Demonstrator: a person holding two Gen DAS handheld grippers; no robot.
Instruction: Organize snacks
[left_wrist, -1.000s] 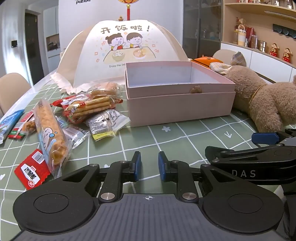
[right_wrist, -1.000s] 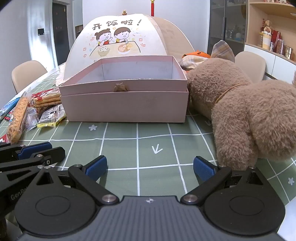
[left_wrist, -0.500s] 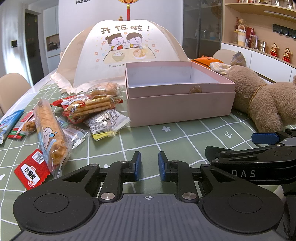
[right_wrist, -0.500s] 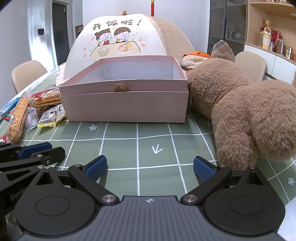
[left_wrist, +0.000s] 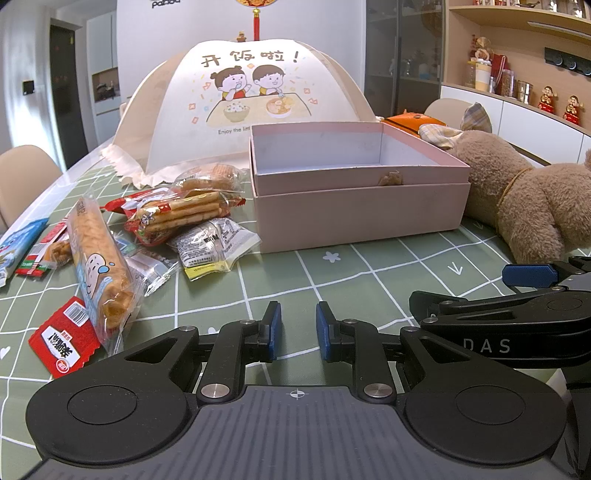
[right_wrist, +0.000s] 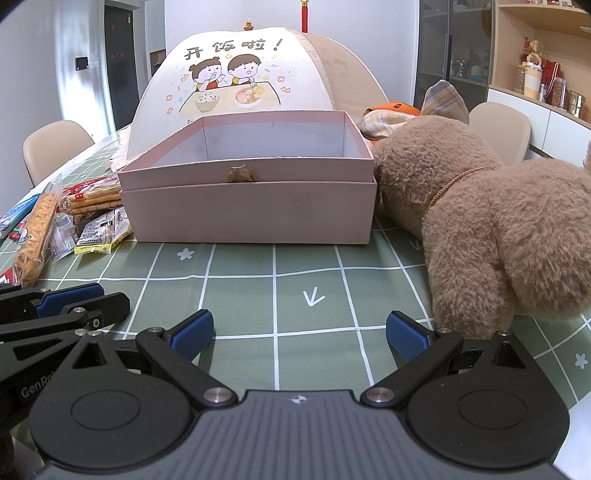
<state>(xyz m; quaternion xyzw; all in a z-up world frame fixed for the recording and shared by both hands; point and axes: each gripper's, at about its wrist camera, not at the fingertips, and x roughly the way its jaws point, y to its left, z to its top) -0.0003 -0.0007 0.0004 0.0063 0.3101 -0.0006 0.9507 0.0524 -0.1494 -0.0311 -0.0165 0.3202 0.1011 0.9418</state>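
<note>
Since the snacks (left_wrist: 147, 236) all lie loose on the worktop (left_wrist: 369, 280) just left of the box (left_wrist: 354, 206), which shows nothing inside from here, sorting looks not yet begun. My guess for the next move: the left gripper (left_wrist: 297, 329), jaws narrow and holding nothing, swings left to the nearest packet (left_wrist: 216, 245). The right gripper (right_wrist: 298, 334), jaws wide and empty, sits low before the box. Bare worktop lies between grippers and box; a plush dog (right_wrist: 498, 229) crowds the box's right side, a food cover (left_wrist: 255, 107) stands behind.

Food cover (left_wrist: 255, 107) reads "开饭啦!"; right tongs (left_wrist: 517, 317) read "DAS".
</note>
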